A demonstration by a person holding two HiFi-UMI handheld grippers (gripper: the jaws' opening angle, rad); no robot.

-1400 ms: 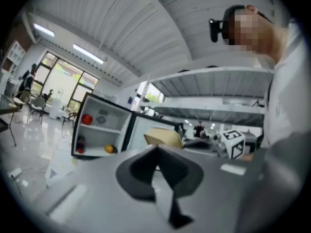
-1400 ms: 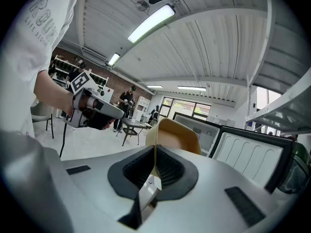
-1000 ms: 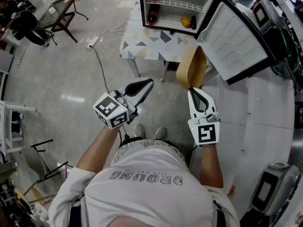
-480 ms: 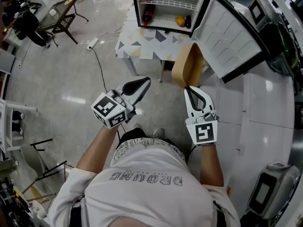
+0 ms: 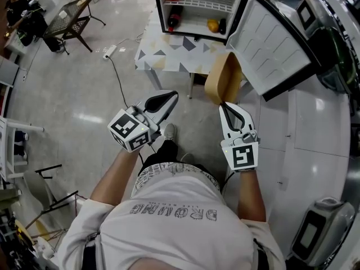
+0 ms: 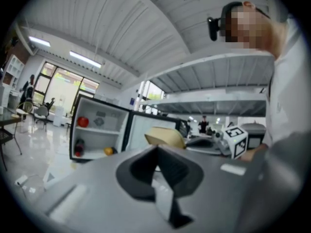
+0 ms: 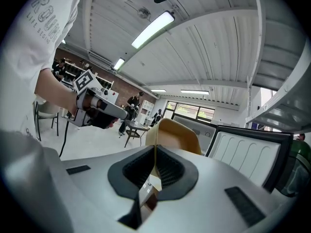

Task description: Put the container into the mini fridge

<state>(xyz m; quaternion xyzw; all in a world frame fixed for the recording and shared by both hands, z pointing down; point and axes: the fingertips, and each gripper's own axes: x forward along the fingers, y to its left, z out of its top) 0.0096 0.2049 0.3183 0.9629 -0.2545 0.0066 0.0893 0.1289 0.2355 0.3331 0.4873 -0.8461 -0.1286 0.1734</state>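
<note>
So right gripper [image 5: 226,104] pinches the tan container [image 5: 223,76] by its rim, left gripper [image 5: 169,99] is pressed together, empty; mini fridge [image 5: 192,22] top's cropped.

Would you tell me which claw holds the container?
The right claw: it is shut on the tan container, while the left claw is shut on nothing.

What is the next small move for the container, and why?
Probably carry the container forward toward the mini fridge: the right gripper is shut on the container's rim, the door stands open, and the two are apart.
</note>
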